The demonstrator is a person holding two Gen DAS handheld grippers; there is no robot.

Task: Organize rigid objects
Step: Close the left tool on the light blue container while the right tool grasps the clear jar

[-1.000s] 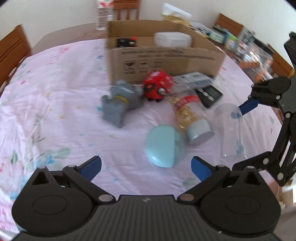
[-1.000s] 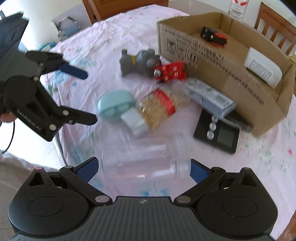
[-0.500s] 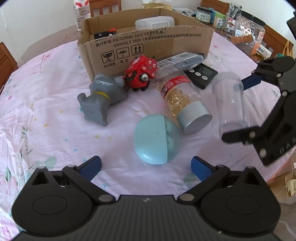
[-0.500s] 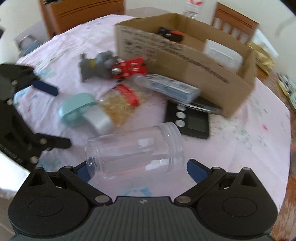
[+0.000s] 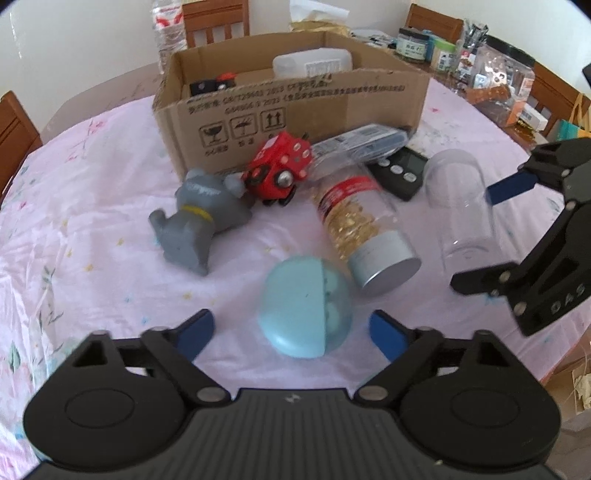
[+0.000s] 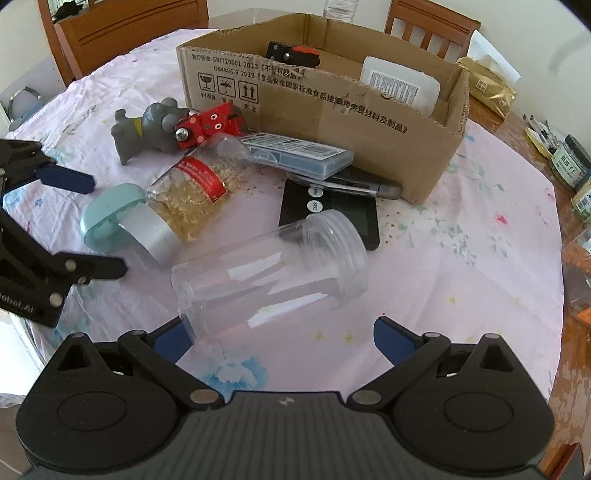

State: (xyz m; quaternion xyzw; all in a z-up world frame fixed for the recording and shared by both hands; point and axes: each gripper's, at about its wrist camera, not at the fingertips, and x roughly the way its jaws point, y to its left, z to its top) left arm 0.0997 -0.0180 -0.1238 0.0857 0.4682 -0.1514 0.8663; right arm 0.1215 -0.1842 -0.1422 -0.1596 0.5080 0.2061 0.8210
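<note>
A cardboard box [image 5: 295, 107] [image 6: 332, 110] stands at the back of the table. In front of it lie a grey toy animal [image 5: 195, 218], a red toy car [image 5: 280, 173], a pill bottle [image 5: 365, 229], a light blue case [image 5: 303, 310], a black timer [image 6: 354, 214] and a clear empty jar [image 6: 269, 277] [image 5: 461, 210]. My left gripper [image 5: 291, 328] is open, its fingers on either side of the blue case. My right gripper [image 6: 280, 339] is open, close behind the clear jar, which lies on its side.
Inside the box are a white container [image 6: 399, 88] and a small black and red toy [image 6: 291, 53]. A flat blue case [image 6: 295, 155] leans by the box. Jars and packets [image 5: 480, 74] crowd the table's far right. Wooden chairs [image 6: 122, 29] surround the table.
My left gripper has moved in towards the blue case. My right gripper has come closer to the clear jar, which now lies between its fingers' line.
</note>
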